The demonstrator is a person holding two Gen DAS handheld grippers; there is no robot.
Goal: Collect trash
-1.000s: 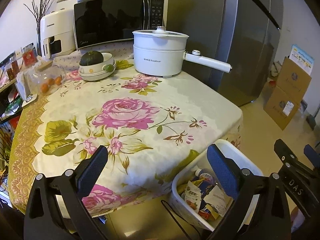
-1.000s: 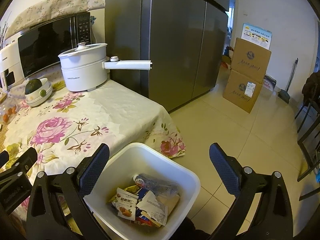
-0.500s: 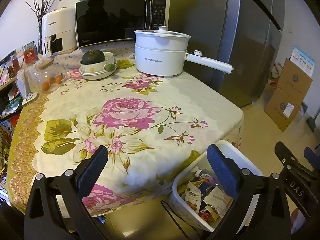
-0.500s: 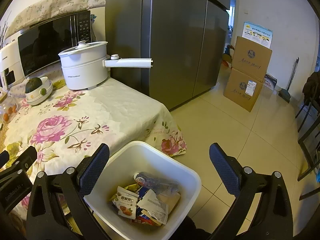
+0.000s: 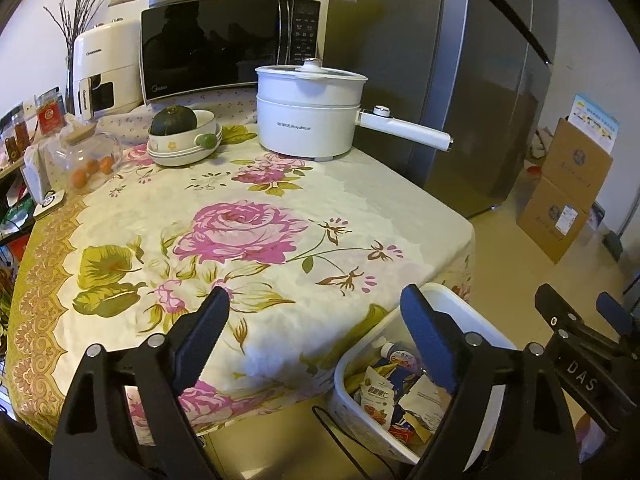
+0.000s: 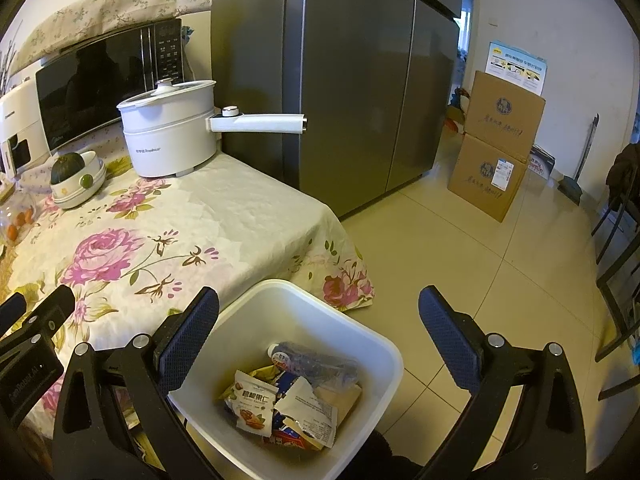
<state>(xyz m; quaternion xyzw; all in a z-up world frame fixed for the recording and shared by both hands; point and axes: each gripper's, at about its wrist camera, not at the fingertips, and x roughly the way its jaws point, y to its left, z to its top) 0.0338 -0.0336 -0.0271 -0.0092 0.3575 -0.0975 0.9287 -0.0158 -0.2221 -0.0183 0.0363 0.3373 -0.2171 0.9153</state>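
Observation:
A white trash bin point(image 6: 385, 345) stands on the floor at the table's near corner. Inside lie a snack packet point(image 6: 253, 400), a clear plastic bottle point(image 6: 316, 360) and a torn printed wrapper point(image 6: 314, 412). My right gripper point(image 6: 319, 304) hangs above the bin, open, with nothing between its fingers. My left gripper point(image 5: 316, 306) hovers over the near edge of the floral tablecloth point(image 5: 240, 232). Its jaws are closing slightly but stand wide, and nothing is between them. The bin point(image 5: 478, 310) shows at the lower right of the left wrist view, partly hidden by the right finger.
At the back of the table stand a white electric pot point(image 5: 308, 120) with a long handle point(image 5: 404, 130), a bowl holding a green squash point(image 5: 180, 136), and a microwave point(image 5: 224, 44). A grey fridge point(image 6: 340, 80), stacked cardboard boxes point(image 6: 496, 152) and a dark chair point(image 6: 620, 240) surround the tiled floor.
The left gripper's fingers have come a little closer together. Both hands and the bin stay where they were.

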